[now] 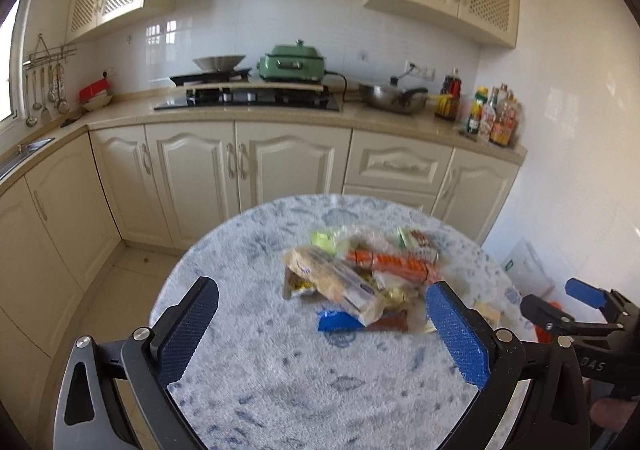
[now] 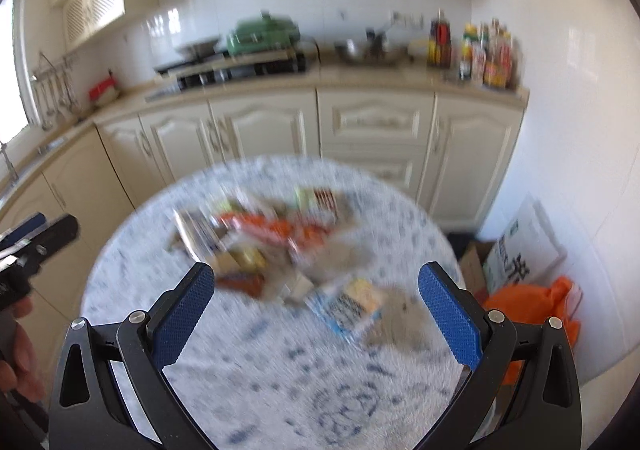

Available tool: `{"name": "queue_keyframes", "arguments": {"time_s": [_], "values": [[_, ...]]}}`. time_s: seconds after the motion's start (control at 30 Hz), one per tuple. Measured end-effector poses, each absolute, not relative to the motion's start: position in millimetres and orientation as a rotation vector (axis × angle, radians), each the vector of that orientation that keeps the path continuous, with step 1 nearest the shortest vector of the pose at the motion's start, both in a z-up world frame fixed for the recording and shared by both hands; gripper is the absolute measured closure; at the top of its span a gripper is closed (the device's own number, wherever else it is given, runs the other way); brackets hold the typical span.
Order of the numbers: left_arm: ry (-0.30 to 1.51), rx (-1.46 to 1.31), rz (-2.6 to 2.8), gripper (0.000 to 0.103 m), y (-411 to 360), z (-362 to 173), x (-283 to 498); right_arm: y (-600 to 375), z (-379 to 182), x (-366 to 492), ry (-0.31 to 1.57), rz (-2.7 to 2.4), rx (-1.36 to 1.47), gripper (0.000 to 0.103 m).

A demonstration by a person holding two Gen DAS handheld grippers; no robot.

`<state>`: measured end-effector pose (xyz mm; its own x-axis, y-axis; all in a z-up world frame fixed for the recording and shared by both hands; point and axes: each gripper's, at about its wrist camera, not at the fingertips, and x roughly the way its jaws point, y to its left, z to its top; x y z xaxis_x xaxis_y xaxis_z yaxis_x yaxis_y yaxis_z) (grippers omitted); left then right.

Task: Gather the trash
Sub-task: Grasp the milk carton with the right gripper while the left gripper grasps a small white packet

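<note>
Round table (image 1: pixel 280 390): near half bare in both wrist views, open cloth from the near rim up to the wrapper pile (image 1: pixel 360 282). The pile sits past centre and blocks the middle; a narrow bare band runs behind it to the far rim. A loose packet (image 2: pixel 352 306) lies apart on the near right side of the pile, in the right-hand lane. Left of the table, open floor (image 1: pixel 120 282) to the cabinets (image 1: pixel 192 178). Right of the table, an orange bag (image 2: pixel 532 302) and cardboard (image 2: pixel 520 246) crowd the gap to the wall.
</note>
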<state>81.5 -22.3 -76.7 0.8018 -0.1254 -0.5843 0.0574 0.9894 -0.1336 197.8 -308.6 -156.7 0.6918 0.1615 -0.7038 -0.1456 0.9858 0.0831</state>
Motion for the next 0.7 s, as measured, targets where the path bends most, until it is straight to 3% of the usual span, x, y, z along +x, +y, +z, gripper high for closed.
{"name": "queue_keyframes", "arguments": {"time_s": [0.33, 0.53, 0.57, 0.6, 0.63, 0.7], "values": [[0.770, -0.049, -0.154, 0.001, -73.5, -121.3, 137.4, -334.6, -236.5, 237.8, 0.964, 0.191, 0.072, 0.002], [0.816, -0.017, -0.169, 0.001, -92.2, -135.7, 173.8, -329.9, -263.7, 255.5, 0.993, 0.225, 0.034, 0.010], [0.823, -0.010, -0.171, 0.001, -95.1, -137.6, 180.8, -331.5, -265.7, 257.0, 0.987, 0.250, 0.054, 0.017], [0.826, -0.005, -0.172, 0.001, -98.2, -140.5, 184.0, -332.5, -266.0, 257.6, 0.986, 0.260, 0.061, 0.033], [0.828, 0.002, -0.174, 0.001, -101.2, -142.1, 189.8, -331.6, -265.0, 257.3, 0.975, 0.253, 0.043, 0.041], [0.829, 0.014, -0.179, 0.001, -108.7, -146.8, 198.0, -332.4, -266.2, 256.1, 0.965, 0.277, 0.042, 0.041]]}}
